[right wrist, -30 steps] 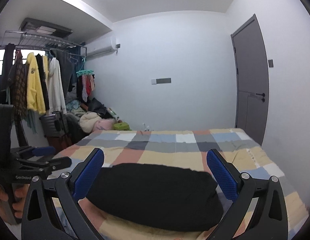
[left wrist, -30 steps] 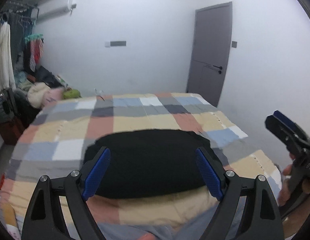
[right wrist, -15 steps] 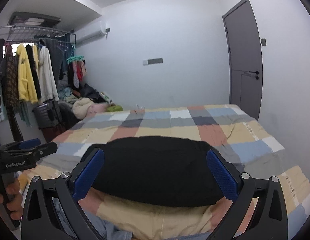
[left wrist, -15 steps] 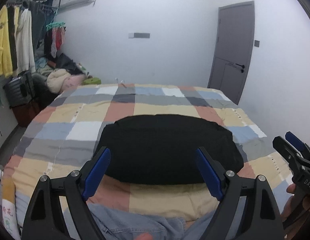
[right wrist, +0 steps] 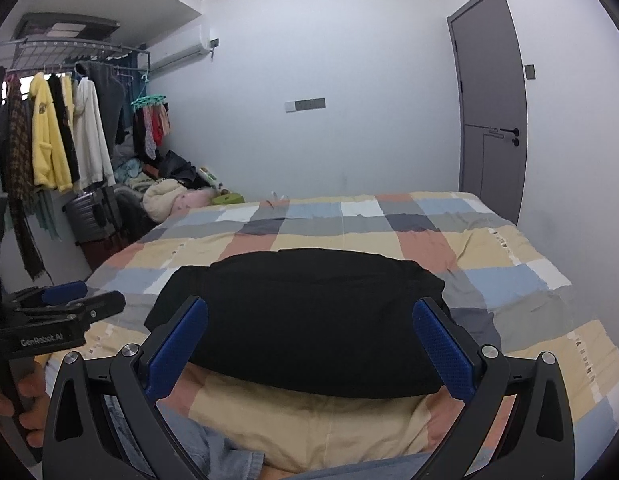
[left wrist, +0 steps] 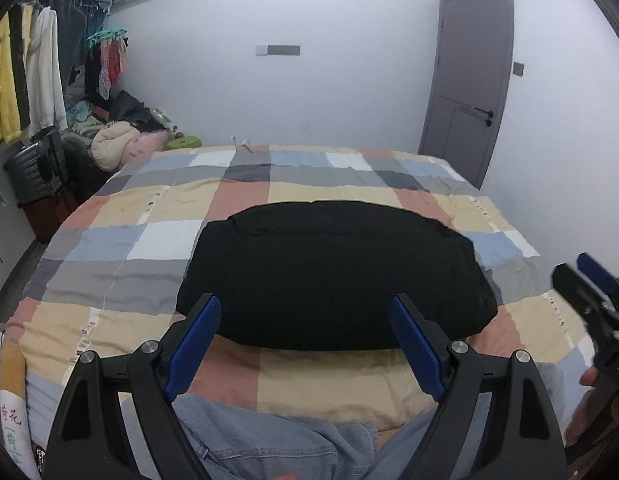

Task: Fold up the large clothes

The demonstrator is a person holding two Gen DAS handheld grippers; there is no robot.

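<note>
A black garment [left wrist: 329, 272] lies folded into a wide, flat block on the checked bedspread [left wrist: 149, 208]; it also shows in the right wrist view [right wrist: 305, 312]. My left gripper [left wrist: 305, 320] is open and empty, held above the bed's near edge in front of the garment. My right gripper [right wrist: 309, 328] is open and empty too, at about the same distance from it. Each gripper shows in the other's view, the right one at the right edge [left wrist: 589, 292] and the left one at the left edge [right wrist: 65, 300].
Blue denim [left wrist: 261, 440] lies at the bed's near edge below the grippers. A rack of hanging clothes [right wrist: 53, 132], a suitcase [right wrist: 89, 216] and a pile of laundry [right wrist: 169, 196] stand to the left. A grey door [right wrist: 493, 112] is at the back right.
Both grippers have tilted downward and drawn back a little, so the garment and more of the bed's near edge and the denim now show. Both stayed open.
</note>
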